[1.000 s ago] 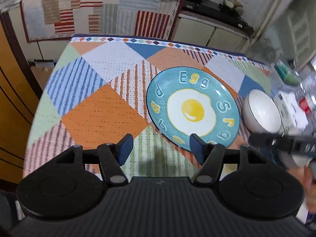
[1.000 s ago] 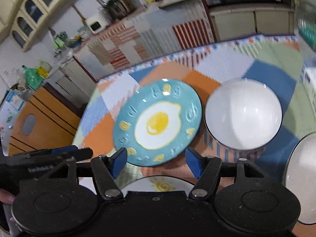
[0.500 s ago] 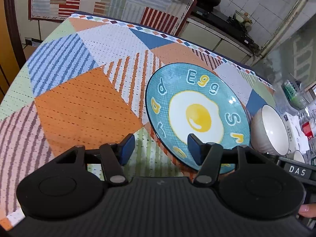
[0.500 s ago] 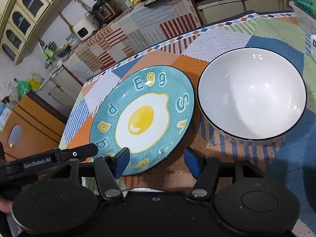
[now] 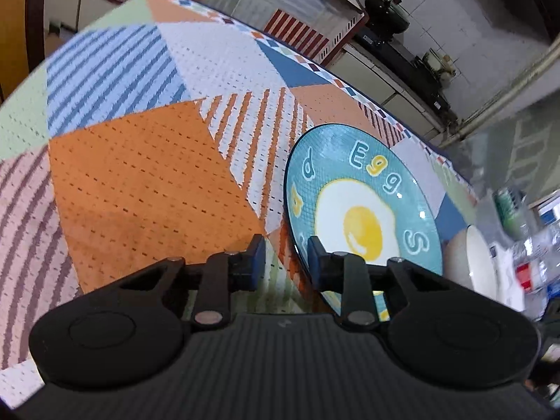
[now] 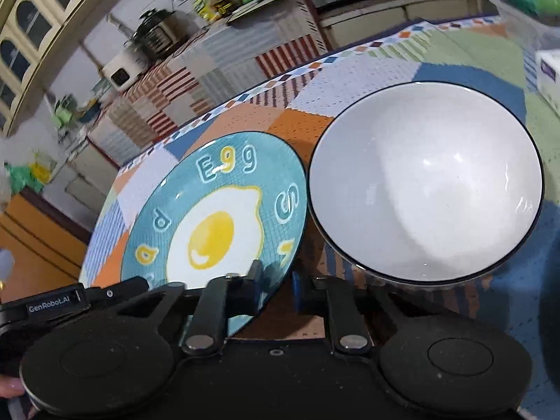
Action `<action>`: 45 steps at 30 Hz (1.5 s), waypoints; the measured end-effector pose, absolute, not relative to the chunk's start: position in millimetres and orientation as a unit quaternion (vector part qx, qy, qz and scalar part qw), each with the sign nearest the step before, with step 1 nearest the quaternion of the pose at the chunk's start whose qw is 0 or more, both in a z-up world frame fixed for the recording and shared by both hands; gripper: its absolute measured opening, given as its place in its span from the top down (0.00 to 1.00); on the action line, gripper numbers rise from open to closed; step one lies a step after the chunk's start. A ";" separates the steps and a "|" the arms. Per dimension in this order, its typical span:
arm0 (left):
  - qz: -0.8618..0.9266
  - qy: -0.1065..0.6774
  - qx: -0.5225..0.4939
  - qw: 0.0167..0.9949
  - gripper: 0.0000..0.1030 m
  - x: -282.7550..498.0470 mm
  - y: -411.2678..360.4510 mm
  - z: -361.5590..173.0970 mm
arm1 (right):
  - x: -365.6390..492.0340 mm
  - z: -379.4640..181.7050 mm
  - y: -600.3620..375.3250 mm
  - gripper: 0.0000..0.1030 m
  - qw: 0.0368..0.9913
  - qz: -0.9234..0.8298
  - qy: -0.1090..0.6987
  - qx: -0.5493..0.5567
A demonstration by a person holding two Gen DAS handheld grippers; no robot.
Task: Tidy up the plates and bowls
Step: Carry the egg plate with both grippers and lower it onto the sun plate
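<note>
A teal plate (image 5: pixel 360 227) printed with a fried egg and letters lies on the patchwork tablecloth (image 5: pixel 140 175). My left gripper (image 5: pixel 285 259) straddles its near left rim. One pad lies over the plate and the other over the cloth, with a sliver of cloth showing between that pad and the rim; the jaws are closing. In the right wrist view the same plate (image 6: pixel 210 231) has its near right rim pinched by my right gripper (image 6: pixel 278 280), which is shut on it. A white bowl (image 6: pixel 420 182) with a dark rim stands right beside the plate, and its edge also shows in the left wrist view (image 5: pixel 479 266).
Bottles and packets (image 5: pixel 525 245) crowd the table's right end, with a white box (image 6: pixel 549 77) past the bowl. Behind the table stand cloth-draped counters with a cooker (image 6: pixel 154 35). A wooden cabinet (image 6: pixel 35 238) is beyond the table's left side.
Both grippers sank toward the egg plate and their jaws narrowed. The right one closed on the plate's rim. The left one rolled and came in around the opposite rim.
</note>
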State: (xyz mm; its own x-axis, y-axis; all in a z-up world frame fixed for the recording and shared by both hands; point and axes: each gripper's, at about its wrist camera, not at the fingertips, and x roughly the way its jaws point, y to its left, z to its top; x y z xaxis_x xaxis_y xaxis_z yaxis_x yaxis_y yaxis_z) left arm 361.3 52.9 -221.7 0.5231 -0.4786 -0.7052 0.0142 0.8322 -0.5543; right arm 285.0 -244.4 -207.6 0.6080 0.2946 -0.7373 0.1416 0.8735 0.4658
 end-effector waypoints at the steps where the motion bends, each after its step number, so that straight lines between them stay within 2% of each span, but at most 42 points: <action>1: -0.155 0.471 -0.269 0.826 0.92 363.4 54.0 -223.6 | 285.3 -207.1 -244.8 0.82 0.863 0.051 0.441 0.241; 3: -0.152 0.480 -0.286 0.816 0.93 366.2 53.2 -223.9 | 287.3 -207.2 -248.1 0.82 0.859 0.060 0.445 0.244; 10: -0.146 0.498 -0.218 0.827 0.93 365.4 41.8 -211.7 | 287.9 -205.8 -247.8 0.82 0.848 0.073 0.464 0.246; 15: -0.150 0.517 -0.228 0.811 0.92 359.4 53.5 -207.9 | 283.0 -196.2 -241.3 0.82 0.849 0.103 0.470 0.219; 23: -0.141 0.496 -0.172 0.839 0.91 330.6 53.3 -182.6 | 277.3 -185.5 -234.3 0.81 0.845 0.135 0.471 0.216; 35: -0.185 0.453 -0.142 0.861 0.88 277.8 51.6 -102.3 | 234.5 -107.6 -241.9 0.80 0.871 0.166 0.423 0.187; 45: -0.210 0.434 -0.115 0.869 0.86 211.7 38.4 -66.8 | 176.5 -61.9 -249.5 0.80 0.887 0.168 0.400 0.160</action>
State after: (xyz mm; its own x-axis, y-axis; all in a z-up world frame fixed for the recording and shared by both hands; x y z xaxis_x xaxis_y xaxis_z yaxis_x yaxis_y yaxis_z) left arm 211.7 38.4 -66.8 0.5358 -0.4645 -0.7051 0.2647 0.8854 -0.3822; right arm 176.5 -249.5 -61.9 0.6238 0.4264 -0.6551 -0.1709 0.8922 0.4180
